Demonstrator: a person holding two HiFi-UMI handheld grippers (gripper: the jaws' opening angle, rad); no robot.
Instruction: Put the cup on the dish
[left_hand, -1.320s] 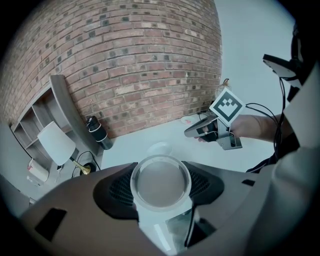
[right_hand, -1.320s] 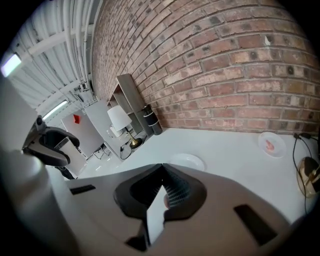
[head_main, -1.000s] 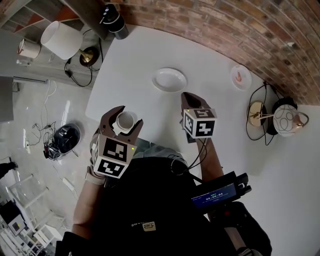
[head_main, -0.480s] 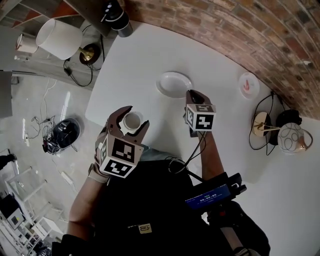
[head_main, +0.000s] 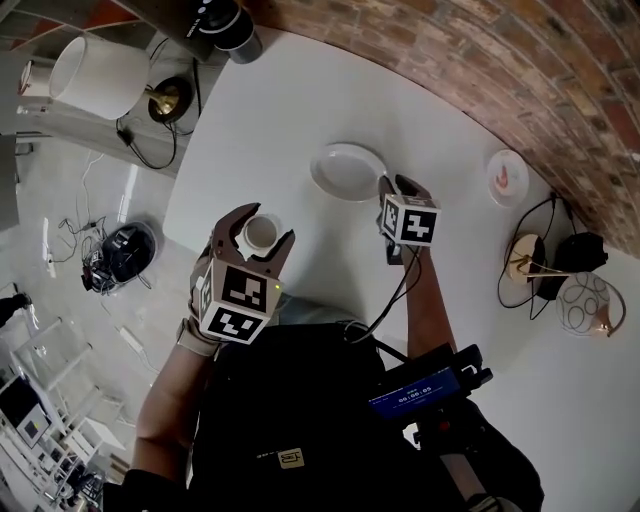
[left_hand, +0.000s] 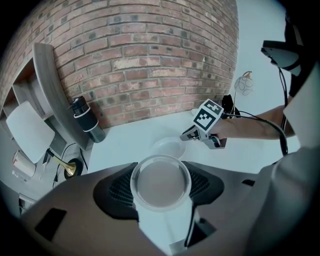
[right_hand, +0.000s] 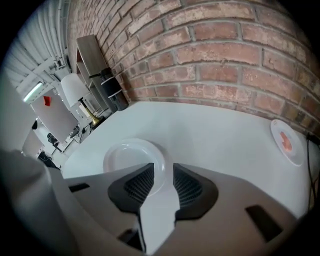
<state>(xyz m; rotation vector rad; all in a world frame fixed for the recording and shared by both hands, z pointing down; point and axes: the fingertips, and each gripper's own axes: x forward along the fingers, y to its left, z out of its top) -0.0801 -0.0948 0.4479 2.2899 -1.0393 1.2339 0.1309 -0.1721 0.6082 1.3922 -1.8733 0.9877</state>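
White table (head_main: 300, 120) runs along a curved brick wall (head_main: 480, 60). The left gripper (head_main: 257, 235) holds a small pale cup (left_hand: 160, 182). Its two jaws squeeze the cup from both sides. The cup stands upright with its open top facing up, and it looks empty. It is over the near side of the table, apart from the dish (head_main: 345, 170).

The dish is white and round, and it lies flat on the table, farther in. The right gripper (head_main: 398, 184) has its tips right at the near edge of the dish. Its jaws are a little bit apart and nothing is held between them.

A small plate with something pink on it (head_main: 507, 177) lies near the wall. A black bottle (head_main: 225, 18) stands at the far corner, and a white lamp (head_main: 95, 75) stands beside the table
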